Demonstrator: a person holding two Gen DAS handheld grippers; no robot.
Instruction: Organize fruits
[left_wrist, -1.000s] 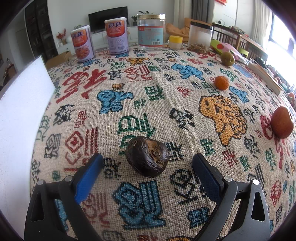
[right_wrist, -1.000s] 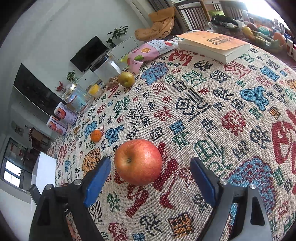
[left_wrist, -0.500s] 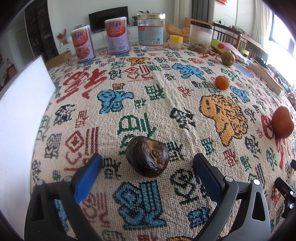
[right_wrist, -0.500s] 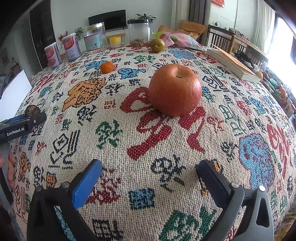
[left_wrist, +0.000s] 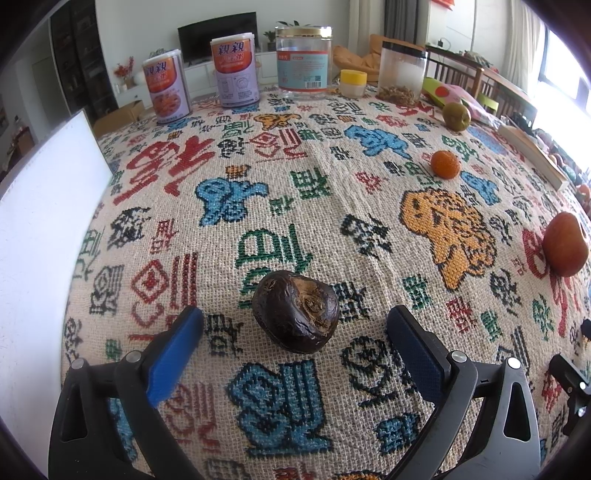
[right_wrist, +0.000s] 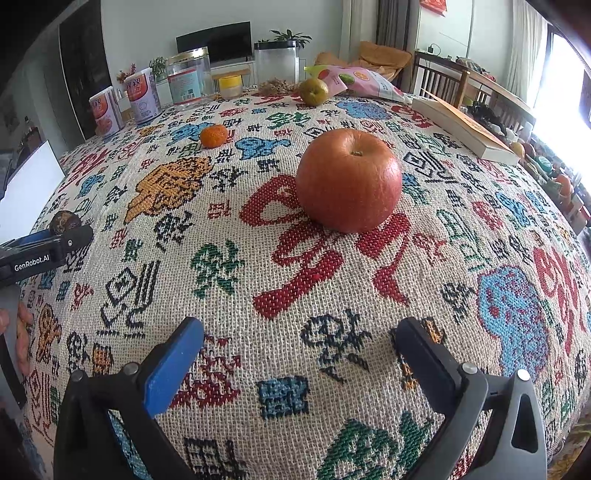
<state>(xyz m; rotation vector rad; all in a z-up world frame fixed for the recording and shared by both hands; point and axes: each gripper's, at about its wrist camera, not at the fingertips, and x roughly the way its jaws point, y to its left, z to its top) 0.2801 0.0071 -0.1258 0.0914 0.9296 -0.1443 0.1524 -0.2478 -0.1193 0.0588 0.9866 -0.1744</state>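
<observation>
Right gripper (right_wrist: 295, 354) swung level since 1 s ago, fingers apart, apple (right_wrist: 349, 181) ahead, stem up; left gripper (left_wrist: 295, 343) fingers apart flanking dark fruit (left_wrist: 295, 311), clear desk (left_wrist: 314, 206) beyond

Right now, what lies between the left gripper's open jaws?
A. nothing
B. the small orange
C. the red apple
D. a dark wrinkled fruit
D: the dark wrinkled fruit sits on the cloth between the left gripper jaws, untouched; the red apple lies before the right gripper.
</observation>
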